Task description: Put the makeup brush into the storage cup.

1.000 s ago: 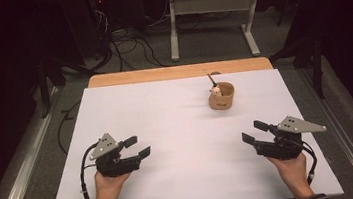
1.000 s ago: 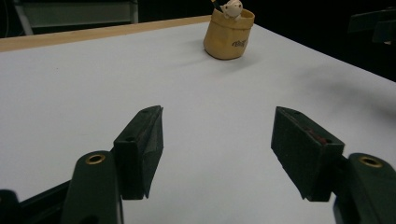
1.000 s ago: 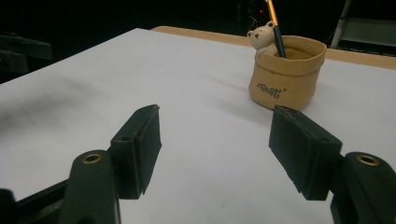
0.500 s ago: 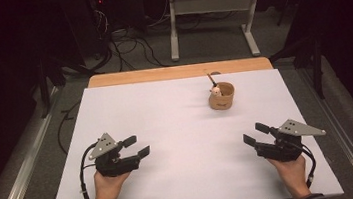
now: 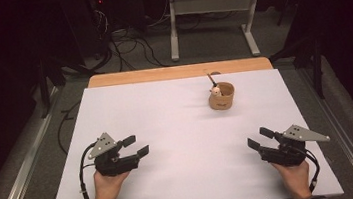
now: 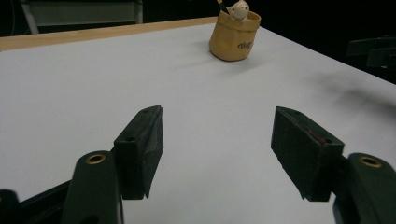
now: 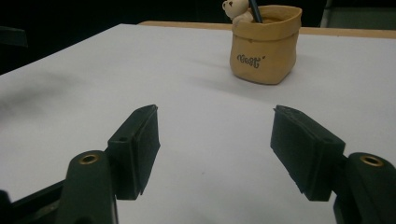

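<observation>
Left tool (image 5: 136,146) and right tool (image 5: 260,138) sit low over the white-topped desk (image 5: 178,129), jaws spread wide, nothing gripped. Small tan pot (image 5: 221,96) with a bear figure (image 5: 216,91) and dark stick (image 5: 210,79) stands ahead of both, well apart, nearer the right tool; bare desk between, nothing blocking. Beyond the pot: wooden desk edge (image 5: 176,72), floor cables (image 5: 128,47), grey frame legs (image 5: 250,33).

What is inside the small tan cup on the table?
From the tan cup rise a small bear figure and a dark stick. Their lower parts and the cup's bottom are hidden.
</observation>
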`<control>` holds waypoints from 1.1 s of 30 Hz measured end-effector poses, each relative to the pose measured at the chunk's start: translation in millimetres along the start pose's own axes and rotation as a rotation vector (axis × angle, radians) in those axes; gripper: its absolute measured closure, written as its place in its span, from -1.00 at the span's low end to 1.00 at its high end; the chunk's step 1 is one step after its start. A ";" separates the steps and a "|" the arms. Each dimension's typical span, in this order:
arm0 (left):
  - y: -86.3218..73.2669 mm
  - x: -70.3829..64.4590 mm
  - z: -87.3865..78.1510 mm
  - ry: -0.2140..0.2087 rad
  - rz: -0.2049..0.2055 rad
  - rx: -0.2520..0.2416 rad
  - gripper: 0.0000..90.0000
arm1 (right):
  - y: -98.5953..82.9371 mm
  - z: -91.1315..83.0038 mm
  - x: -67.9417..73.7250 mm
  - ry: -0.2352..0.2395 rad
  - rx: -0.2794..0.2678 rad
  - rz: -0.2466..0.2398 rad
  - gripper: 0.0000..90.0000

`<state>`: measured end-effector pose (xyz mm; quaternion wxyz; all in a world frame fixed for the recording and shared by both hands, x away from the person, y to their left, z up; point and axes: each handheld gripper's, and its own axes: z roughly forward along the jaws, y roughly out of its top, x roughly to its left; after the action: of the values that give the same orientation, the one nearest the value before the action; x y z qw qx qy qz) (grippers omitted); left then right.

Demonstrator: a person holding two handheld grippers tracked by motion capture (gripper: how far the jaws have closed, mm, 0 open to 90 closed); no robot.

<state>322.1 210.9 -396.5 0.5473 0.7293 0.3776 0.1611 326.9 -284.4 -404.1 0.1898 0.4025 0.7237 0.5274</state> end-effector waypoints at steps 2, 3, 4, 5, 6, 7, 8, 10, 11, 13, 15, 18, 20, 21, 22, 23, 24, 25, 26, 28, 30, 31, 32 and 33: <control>-0.1 0.5 0.3 0.001 -0.002 0.001 -0.22 | -2.5 1.5 0.4 0.001 0.007 0.000 -0.24; -0.1 0.9 0.3 0.002 -0.004 0.001 -0.22 | -3.3 2.3 0.6 0.004 0.011 -0.005 -0.24; -0.2 1.2 0.1 0.003 -0.005 0.001 -0.22 | -3.7 2.8 1.4 0.002 0.017 -0.003 -0.24; -0.2 1.4 -0.2 0.003 -0.007 -0.002 -0.22 | -3.7 3.5 1.5 0.002 0.017 -0.007 -0.24; -0.1 1.9 -0.8 0.003 -0.008 -0.004 -0.22 | -3.6 4.0 1.4 0.003 0.014 -0.008 -0.24; -0.1 2.6 -1.4 0.006 -0.009 -0.004 -0.22 | -3.6 4.3 1.6 0.004 0.012 -0.006 -0.24; -0.2 3.5 -1.4 0.008 -0.014 -0.006 -0.22 | -3.7 4.6 1.9 0.001 0.015 -0.001 -0.24; -0.3 5.4 -1.3 0.008 -0.021 -0.003 -0.22 | -4.2 6.0 2.0 0.002 0.023 -0.010 -0.24; -0.4 5.9 -1.2 0.009 -0.025 -0.004 -0.22 | -4.1 6.4 2.1 0.000 0.025 -0.013 -0.24; -0.4 5.8 -1.3 0.010 -0.026 -0.004 -0.22 | -3.8 6.1 2.3 -0.007 0.018 -0.015 -0.23; -0.6 5.1 -1.4 0.011 -0.019 -0.002 -0.22 | -3.7 5.6 1.9 -0.007 0.015 -0.017 -0.24; -0.7 6.1 -0.9 0.010 -0.022 0.001 -0.22 | -3.6 6.1 1.9 -0.003 0.021 -0.028 -0.24; -0.8 6.7 -0.1 0.010 -0.023 0.001 -0.22 | -3.8 6.6 2.0 -0.005 0.024 -0.018 -0.24; -0.8 6.6 0.0 0.010 -0.023 0.002 -0.22 | -3.7 6.5 1.8 -0.004 0.022 -0.018 -0.24; -0.8 6.2 -0.1 0.009 -0.022 0.003 -0.22 | -3.8 6.5 1.8 -0.003 0.024 -0.019 -0.24; -0.9 6.0 -0.2 0.009 -0.020 0.003 -0.22 | -3.8 6.4 1.7 -0.004 0.025 -0.019 -0.24; -0.9 5.8 -0.4 0.010 -0.019 0.003 -0.22 | -3.8 6.3 1.8 -0.004 0.024 -0.019 -0.24; -0.9 5.7 -0.5 0.010 -0.019 0.002 -0.22 | -3.7 6.3 1.7 -0.004 0.023 -0.021 -0.24; -1.0 5.8 -0.5 0.010 -0.020 0.003 -0.22 | -3.7 6.3 1.7 -0.004 0.021 -0.021 -0.24; -1.0 5.9 -0.6 0.010 -0.022 0.003 -0.22 | -3.6 6.4 1.6 -0.004 0.022 -0.018 -0.24; -1.1 6.0 -0.7 0.010 -0.021 0.001 -0.22 | -3.6 6.2 1.0 -0.003 0.018 -0.021 -0.24; -1.0 6.1 -0.6 0.011 -0.022 0.002 -0.22 | -3.6 6.2 0.8 -0.002 0.019 -0.021 -0.24; -1.0 6.3 -0.4 0.011 -0.022 0.002 -0.22 | -3.7 6.1 0.9 -0.003 0.020 -0.022 -0.24; -1.0 6.1 -0.3 0.012 -0.022 0.003 -0.22 | -3.7 6.0 0.9 -0.003 0.019 -0.024 -0.24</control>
<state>325.6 215.7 -398.4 0.5457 0.7250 0.3890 0.1587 329.2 -280.5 -409.7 0.1932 0.3962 0.7334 0.5176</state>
